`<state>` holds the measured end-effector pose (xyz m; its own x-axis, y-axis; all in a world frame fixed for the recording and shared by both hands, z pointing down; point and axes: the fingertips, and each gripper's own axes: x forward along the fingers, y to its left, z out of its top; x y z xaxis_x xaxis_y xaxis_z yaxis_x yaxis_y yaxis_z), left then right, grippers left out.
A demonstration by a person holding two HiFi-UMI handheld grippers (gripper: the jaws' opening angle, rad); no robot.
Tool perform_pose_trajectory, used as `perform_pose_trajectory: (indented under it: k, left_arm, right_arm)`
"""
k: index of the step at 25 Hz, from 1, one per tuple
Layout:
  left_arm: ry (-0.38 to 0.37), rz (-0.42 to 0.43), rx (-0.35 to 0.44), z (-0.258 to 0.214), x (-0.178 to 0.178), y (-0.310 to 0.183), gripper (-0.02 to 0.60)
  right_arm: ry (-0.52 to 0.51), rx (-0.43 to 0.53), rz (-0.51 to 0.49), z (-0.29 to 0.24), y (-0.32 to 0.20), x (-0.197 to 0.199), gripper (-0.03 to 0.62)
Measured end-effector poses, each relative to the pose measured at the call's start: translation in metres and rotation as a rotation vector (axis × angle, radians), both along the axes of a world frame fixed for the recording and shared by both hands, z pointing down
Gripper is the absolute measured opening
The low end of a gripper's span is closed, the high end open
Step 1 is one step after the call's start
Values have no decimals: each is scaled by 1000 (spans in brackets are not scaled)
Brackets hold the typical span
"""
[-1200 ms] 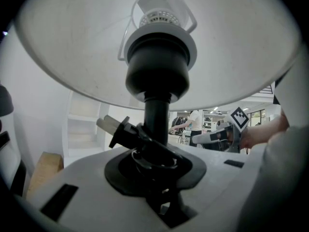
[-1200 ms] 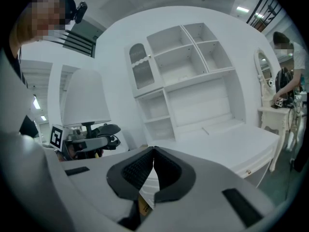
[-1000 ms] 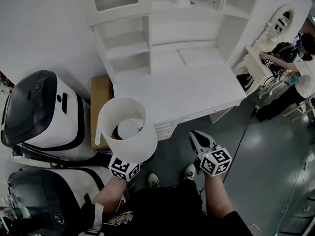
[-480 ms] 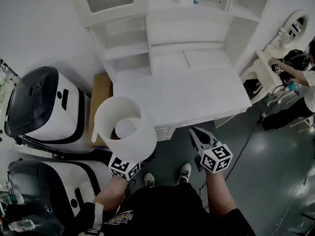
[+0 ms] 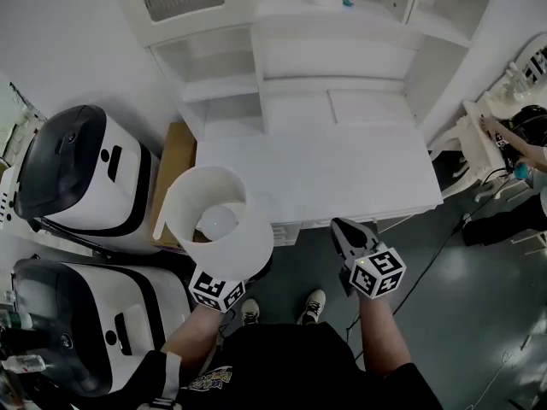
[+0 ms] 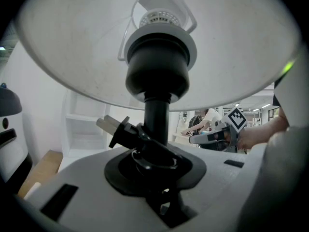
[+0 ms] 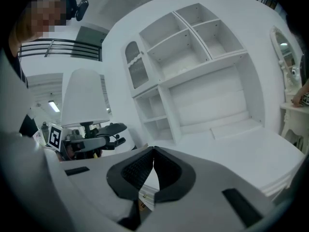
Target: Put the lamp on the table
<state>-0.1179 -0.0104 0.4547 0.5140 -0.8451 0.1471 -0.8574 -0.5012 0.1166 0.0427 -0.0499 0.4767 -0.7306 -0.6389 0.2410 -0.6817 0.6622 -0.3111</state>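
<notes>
In the head view the shade (image 5: 218, 220) of the lamp (image 6: 155, 76) hides its stem and the left gripper's (image 6: 155, 164) jaws. The left gripper view crops the shade's top; the lamp's foot is unseen below the jaws. The head view's right edge crops a person (image 5: 526, 150).

On my left I see two white-and-black machines, one (image 5: 77, 178) above the other (image 5: 94, 319), with a brown board (image 5: 175, 156) just beside the upper one. Far right, a person (image 5: 530, 152) reaches toward a white dressing table (image 5: 480, 126) on the grey floor (image 5: 479, 331).
</notes>
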Motion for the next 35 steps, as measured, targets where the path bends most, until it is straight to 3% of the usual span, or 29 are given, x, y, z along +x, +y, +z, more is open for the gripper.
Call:
perform_pose_trajectory:
  k: [16,35]
  left_arm:
    - [-4,-146,11,-6,62,-8,98]
    - [-47,-207,43,-19,93,-48,97]
  right_arm:
    - [-10,28,-130,-16,-33,54,26]
    - [-34,51,-169,-24,-62,85,26]
